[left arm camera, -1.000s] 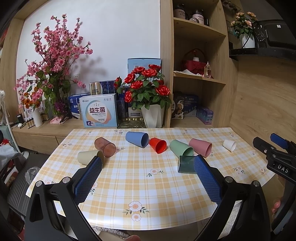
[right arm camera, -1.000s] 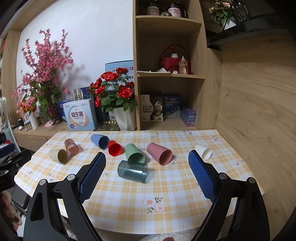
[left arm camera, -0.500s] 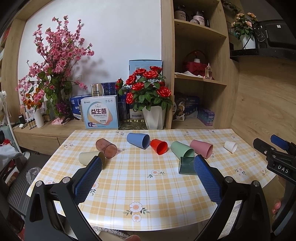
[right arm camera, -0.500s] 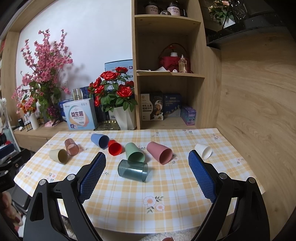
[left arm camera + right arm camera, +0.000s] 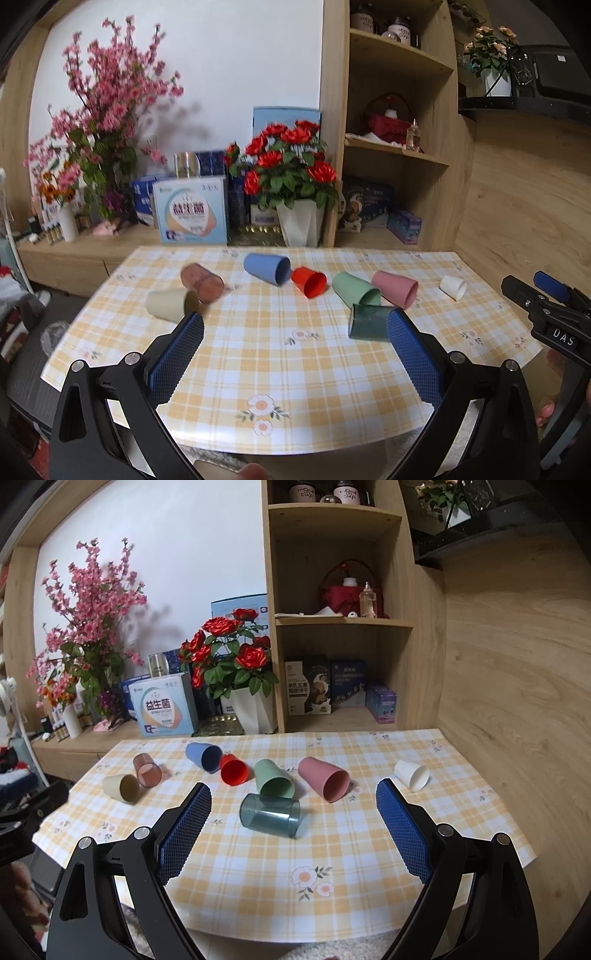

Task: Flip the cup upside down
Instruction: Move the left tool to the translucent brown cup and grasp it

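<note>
Several cups lie on their sides on a yellow checked table (image 5: 354, 853): beige (image 5: 122, 788), clear brown (image 5: 147, 770), blue (image 5: 203, 757), red (image 5: 233, 770), green (image 5: 274, 778), pink (image 5: 324, 778), small white (image 5: 412, 774) and a clear teal one (image 5: 269, 815) nearest me. My right gripper (image 5: 293, 827) is open and empty, above the table's front edge, with the teal cup between its fingers' lines but farther off. My left gripper (image 5: 295, 354) is open and empty, back from the cups; the teal cup (image 5: 369, 321) sits by its right finger.
A white pot of red roses (image 5: 255, 709), boxes and a pink blossom vase (image 5: 70, 720) stand behind the table. A wooden shelf unit (image 5: 340, 627) rises at the back right. The right gripper shows at the left wrist view's right edge (image 5: 546, 299).
The left wrist view has shifted slightly and is blurred with motion; the cups have not moved. Both grippers stay open.
</note>
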The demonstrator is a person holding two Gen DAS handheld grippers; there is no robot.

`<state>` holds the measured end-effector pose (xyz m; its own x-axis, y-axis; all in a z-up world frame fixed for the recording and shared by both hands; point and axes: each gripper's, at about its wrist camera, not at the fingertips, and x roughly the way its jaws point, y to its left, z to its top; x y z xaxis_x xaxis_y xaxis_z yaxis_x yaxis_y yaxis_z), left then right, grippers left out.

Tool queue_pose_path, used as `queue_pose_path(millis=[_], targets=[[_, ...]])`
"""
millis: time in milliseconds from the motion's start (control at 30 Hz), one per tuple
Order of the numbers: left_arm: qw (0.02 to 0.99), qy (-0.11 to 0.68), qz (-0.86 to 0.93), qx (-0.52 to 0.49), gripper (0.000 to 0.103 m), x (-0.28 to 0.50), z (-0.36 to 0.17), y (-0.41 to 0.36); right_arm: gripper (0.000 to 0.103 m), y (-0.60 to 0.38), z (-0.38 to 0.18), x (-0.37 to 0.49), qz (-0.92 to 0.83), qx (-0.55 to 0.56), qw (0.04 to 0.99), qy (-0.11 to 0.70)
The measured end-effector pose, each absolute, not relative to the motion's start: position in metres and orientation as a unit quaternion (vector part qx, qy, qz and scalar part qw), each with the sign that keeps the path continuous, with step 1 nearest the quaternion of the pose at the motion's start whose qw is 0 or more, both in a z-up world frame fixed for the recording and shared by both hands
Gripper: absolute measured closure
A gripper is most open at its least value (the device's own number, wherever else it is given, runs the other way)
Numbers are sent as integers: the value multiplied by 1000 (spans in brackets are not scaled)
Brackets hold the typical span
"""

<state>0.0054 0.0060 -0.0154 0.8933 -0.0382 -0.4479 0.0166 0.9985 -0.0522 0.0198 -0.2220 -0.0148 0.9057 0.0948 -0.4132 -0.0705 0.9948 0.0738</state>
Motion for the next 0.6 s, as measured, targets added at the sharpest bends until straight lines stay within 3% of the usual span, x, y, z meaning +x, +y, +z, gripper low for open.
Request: queue_pose_path(millis=[333,600], targets=[[955,294,23,-27,6,43,-42,46,15,-246,-36,67,53,67,966,246],[931,348,103,-52,6,80,-64,100,15,-258,-70,127,56,72,941,325]])
